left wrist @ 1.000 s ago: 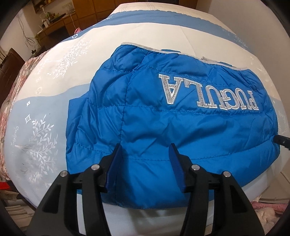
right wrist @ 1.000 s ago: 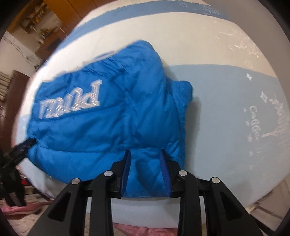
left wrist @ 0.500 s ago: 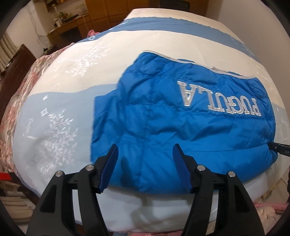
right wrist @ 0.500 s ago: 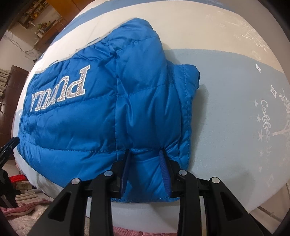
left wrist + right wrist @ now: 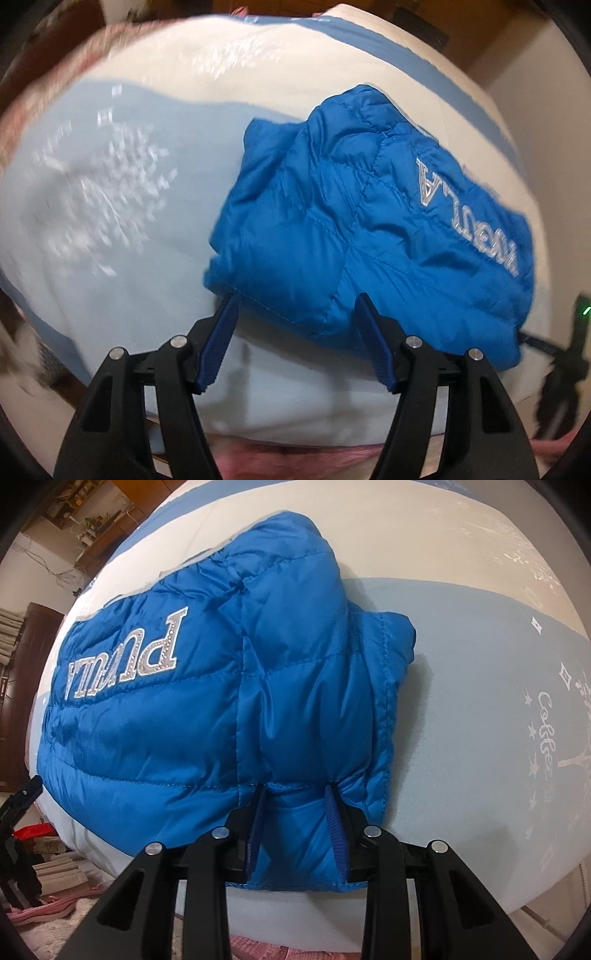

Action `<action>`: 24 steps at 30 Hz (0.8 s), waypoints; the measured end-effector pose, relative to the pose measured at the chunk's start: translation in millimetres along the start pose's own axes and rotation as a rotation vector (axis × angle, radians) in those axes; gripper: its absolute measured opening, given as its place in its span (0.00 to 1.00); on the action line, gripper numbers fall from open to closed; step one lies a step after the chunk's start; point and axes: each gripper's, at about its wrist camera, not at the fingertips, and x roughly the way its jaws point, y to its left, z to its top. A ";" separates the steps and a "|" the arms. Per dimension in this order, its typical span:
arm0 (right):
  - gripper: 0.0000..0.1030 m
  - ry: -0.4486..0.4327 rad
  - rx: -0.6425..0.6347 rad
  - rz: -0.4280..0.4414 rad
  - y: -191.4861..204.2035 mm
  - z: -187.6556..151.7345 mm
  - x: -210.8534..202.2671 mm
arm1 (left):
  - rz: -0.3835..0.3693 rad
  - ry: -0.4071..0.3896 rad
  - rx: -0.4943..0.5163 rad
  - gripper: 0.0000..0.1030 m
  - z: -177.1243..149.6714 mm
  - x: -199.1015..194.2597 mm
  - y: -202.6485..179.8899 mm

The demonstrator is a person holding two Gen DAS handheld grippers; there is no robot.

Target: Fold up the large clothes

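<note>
While your right gripper (image 5: pixel 297 794) pinched the blue jacket (image 5: pixel 207 716) hem | your left gripper (image 5: pixel 295 306) hung released, jaws apart.

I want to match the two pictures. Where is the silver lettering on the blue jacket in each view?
Left wrist view: silver lettering at right, running down toward the right edge.
Right wrist view: lettering at left, upside down.
Shared landmark: the blue jacket on the pale bedcover.
</note>
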 end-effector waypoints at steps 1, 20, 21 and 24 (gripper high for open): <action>0.32 0.003 -0.003 -0.001 0.3 0.8 0.2 | -0.032 0.003 -0.037 0.64 -0.8 3.4 5.6; 0.32 0.026 0.000 -0.008 2.4 3.2 3.4 | -0.430 -0.076 -0.394 0.33 7.0 46.8 60.7; 0.32 0.026 0.003 -0.008 2.7 2.9 3.6 | -0.452 -0.091 -0.388 0.30 5.6 37.0 58.7; 0.32 0.025 0.014 -0.013 3.1 2.0 3.4 | -0.443 -0.124 -0.343 0.28 2.6 18.7 52.7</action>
